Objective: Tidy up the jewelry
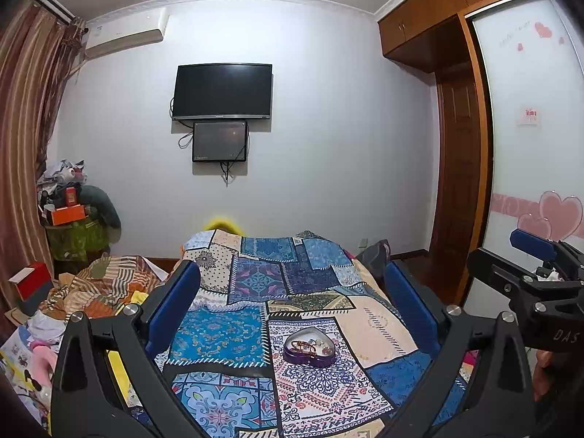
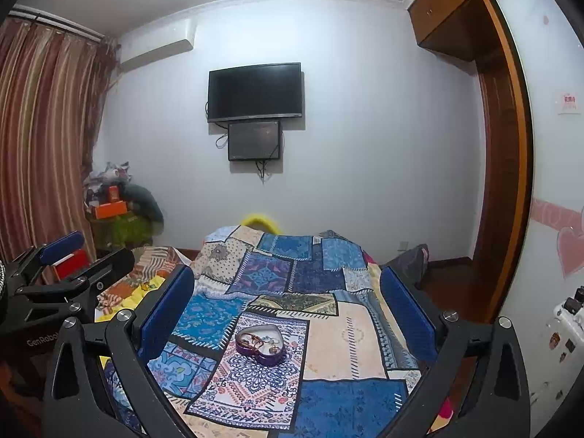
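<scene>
A purple heart-shaped jewelry box [image 1: 309, 349] lies open on the patchwork bedspread [image 1: 233, 332], with a brown bead bracelet and small pieces inside. It also shows in the right wrist view [image 2: 260, 344]. My left gripper [image 1: 292, 277] is open and empty, held above and short of the box. My right gripper [image 2: 286, 281] is open and empty too, likewise above the box. Each gripper shows at the edge of the other's view: the right one [image 1: 525, 259], the left one [image 2: 73, 252].
A bed with the bedspread [image 2: 346, 332] fills the middle. Striped bedding and clutter [image 1: 102, 284] lie to the left. Boxes and a bag [image 1: 73, 219] stand by the curtain. A TV [image 1: 222, 91] hangs on the far wall. A wardrobe [image 1: 529, 127] is at right.
</scene>
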{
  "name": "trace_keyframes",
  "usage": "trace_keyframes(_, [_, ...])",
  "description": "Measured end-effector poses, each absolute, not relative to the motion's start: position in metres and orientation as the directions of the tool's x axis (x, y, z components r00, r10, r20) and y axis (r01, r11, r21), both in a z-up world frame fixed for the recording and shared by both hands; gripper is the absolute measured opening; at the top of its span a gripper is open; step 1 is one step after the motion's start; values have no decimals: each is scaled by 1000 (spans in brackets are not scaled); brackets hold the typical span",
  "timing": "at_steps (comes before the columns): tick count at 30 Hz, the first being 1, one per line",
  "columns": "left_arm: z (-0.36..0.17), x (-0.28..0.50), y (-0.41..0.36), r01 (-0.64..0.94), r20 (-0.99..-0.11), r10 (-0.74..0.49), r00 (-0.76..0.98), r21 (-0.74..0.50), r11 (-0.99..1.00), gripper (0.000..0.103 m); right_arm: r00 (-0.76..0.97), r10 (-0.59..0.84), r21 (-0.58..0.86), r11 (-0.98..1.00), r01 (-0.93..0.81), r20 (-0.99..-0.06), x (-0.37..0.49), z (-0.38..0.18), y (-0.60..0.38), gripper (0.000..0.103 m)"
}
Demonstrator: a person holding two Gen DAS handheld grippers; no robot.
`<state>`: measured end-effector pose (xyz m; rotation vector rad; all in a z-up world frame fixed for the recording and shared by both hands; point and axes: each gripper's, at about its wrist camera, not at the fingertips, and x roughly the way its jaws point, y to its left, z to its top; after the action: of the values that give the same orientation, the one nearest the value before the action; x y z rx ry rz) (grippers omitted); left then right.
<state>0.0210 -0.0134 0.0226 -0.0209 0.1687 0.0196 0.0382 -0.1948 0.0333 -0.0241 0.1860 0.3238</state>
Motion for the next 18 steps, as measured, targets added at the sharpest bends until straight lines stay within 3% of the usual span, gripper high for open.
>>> trace_keyframes(18, [23, 24, -16, -6, -180, 0, 984, -33, 999, 102, 931, 306, -4, 950, -313, -199, 39, 37, -198, 101])
